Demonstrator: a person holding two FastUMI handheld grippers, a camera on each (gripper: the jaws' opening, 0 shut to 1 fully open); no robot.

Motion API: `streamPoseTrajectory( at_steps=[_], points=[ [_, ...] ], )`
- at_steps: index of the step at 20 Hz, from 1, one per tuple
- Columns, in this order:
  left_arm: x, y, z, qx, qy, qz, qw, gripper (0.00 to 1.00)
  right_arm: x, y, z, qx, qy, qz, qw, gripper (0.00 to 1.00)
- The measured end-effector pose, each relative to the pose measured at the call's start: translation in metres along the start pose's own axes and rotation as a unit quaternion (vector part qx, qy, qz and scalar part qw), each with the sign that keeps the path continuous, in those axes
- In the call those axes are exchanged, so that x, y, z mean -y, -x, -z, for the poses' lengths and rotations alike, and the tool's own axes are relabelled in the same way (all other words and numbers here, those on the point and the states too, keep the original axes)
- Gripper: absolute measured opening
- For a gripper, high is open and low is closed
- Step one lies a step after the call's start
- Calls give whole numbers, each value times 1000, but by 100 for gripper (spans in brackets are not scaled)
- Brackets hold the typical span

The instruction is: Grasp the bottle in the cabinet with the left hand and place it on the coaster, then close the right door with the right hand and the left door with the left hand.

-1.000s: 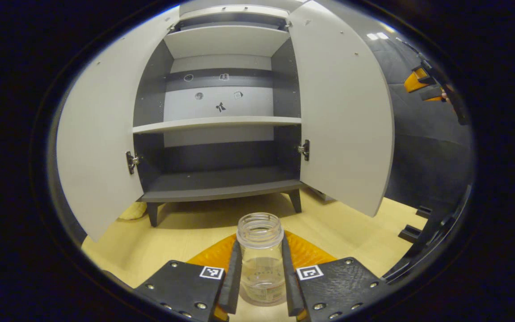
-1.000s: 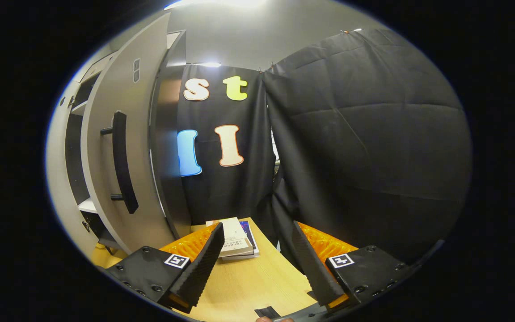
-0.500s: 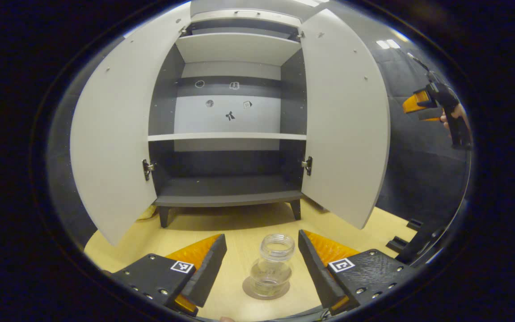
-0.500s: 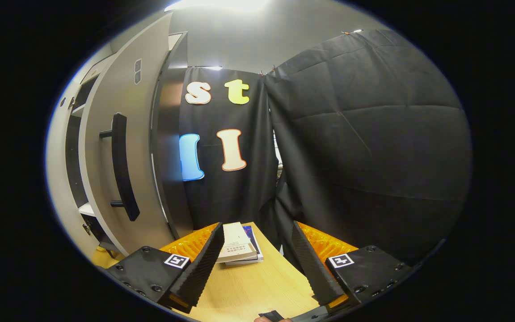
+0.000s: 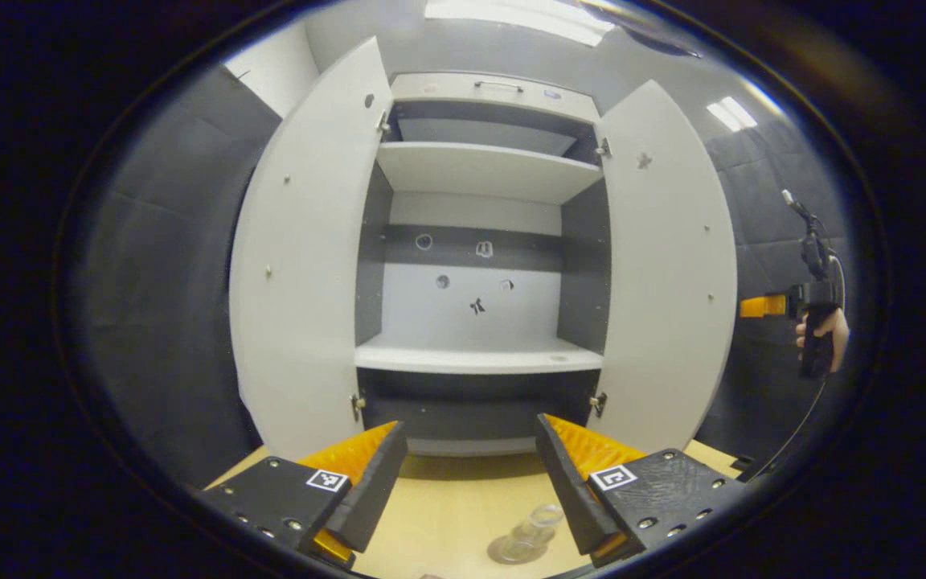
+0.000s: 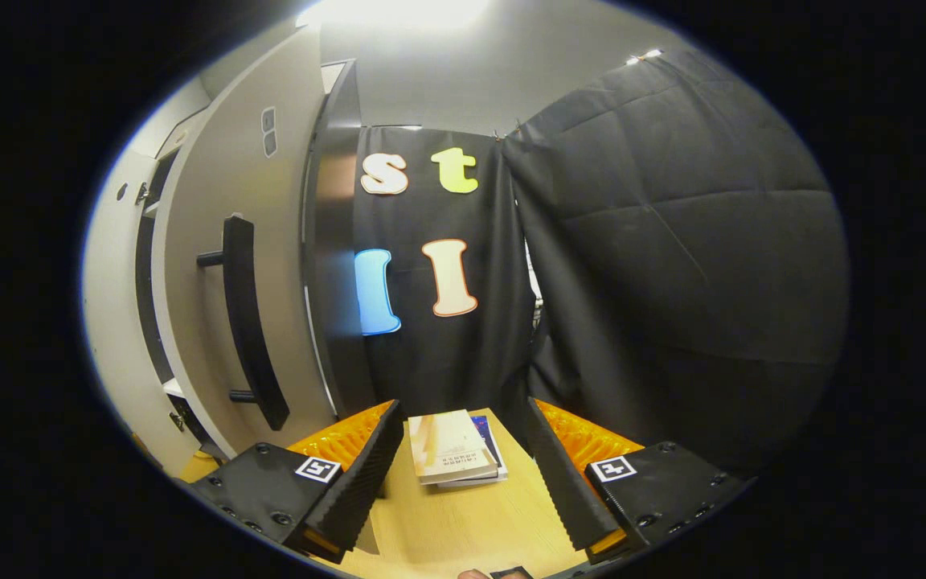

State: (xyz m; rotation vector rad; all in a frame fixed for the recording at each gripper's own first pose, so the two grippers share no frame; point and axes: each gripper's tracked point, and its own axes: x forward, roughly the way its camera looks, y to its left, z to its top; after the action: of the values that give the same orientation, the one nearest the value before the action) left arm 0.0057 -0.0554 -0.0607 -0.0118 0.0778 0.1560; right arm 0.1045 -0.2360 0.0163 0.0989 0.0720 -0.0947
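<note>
The clear lidless bottle (image 5: 539, 524) stands on the round coaster (image 5: 510, 552) on the wooden table, low in the left gripper view. My left gripper (image 5: 469, 426) is open above and behind it, holding nothing. It faces the cabinet, whose left door (image 5: 310, 257) and right door (image 5: 672, 273) both stand wide open. The shelves (image 5: 475, 358) are bare. My right gripper (image 6: 463, 406) is open and empty. It sits beside the right door's outer face (image 6: 214, 265), with the black bar handle (image 6: 250, 322) to its left. Farther right in the left gripper view, a hand (image 5: 823, 331) holds that right gripper (image 5: 762, 306).
A small stack of books (image 6: 451, 454) lies on the table (image 6: 471, 523) just ahead of my right gripper, against the black booth cloth (image 6: 672, 265). The cabinet stands on short legs at the table's back.
My left gripper opened and let go of the bottle, then drew back and tilted up toward the cabinet. The bottle stays on the coaster. My right gripper shifted slightly nearer the door handle.
</note>
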Motion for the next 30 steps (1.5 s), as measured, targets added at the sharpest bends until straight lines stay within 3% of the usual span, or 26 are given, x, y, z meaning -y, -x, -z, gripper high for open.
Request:
streamPoseTrajectory(
  at_steps=[5,6,8,9,12,14,16,17,19,20,21,22,23,24,25,27,28,30],
  points=[
    [-14,-18,-64,10,18,-4,1000,99,-7,0,-14,1,14,-29,999,94],
    [-16,-23,-77,10,27,-2,1000,87,-8,1,-19,3,17,-34,999,94],
    [-24,-31,-96,4,28,-9,1000,99,-13,0,-32,9,20,-43,999,94],
    [-24,-37,-103,-2,32,-3,999,93,-16,-1,-37,12,19,-47,999,94],
    [-35,-48,-128,3,37,-13,999,96,-27,-4,-51,17,11,-61,998,94],
    [-46,-50,-135,4,25,-36,999,93,-34,-4,-57,14,6,-70,997,97],
    [-53,-52,-136,3,27,-47,999,99,-43,-7,-62,5,12,-90,996,97],
    [-56,-54,-134,0,30,-48,998,93,-47,-7,-64,1,22,-102,995,94],
    [-67,-54,-128,-5,25,-61,998,93,-49,-12,-75,6,43,-112,993,94],
    [-71,-55,-124,-9,25,-66,997,99,-52,-15,-80,12,48,-115,992,94],
    [-73,-54,-121,-12,27,-68,997,99,-57,-15,-82,17,49,-118,992,94],
    [-73,-54,-120,-14,31,-66,997,93,-59,-17,-84,20,46,-117,992,96],
    [-73,-53,-120,-13,33,-64,997,99,-59,-19,-86,26,43,-113,992,92],
    [-72,-53,-122,-11,32,-61,998,87,-59,-20,-87,33,40,-109,993,95],
    [-73,-52,-122,-9,28,-62,998,93,-59,-20,-87,39,37,-104,993,95],
    [-73,-50,-123,-8,24,-62,998,93,-64,-16,-85,44,39,-103,993,95],
    [-73,-49,-124,-7,24,-58,998,99,-67,-15,-85,44,42,-102,993,92],
    [-72,-45,-123,-6,23,-50,998,93,-73,-14,-85,43,44,-102,993,95]
  ],
)
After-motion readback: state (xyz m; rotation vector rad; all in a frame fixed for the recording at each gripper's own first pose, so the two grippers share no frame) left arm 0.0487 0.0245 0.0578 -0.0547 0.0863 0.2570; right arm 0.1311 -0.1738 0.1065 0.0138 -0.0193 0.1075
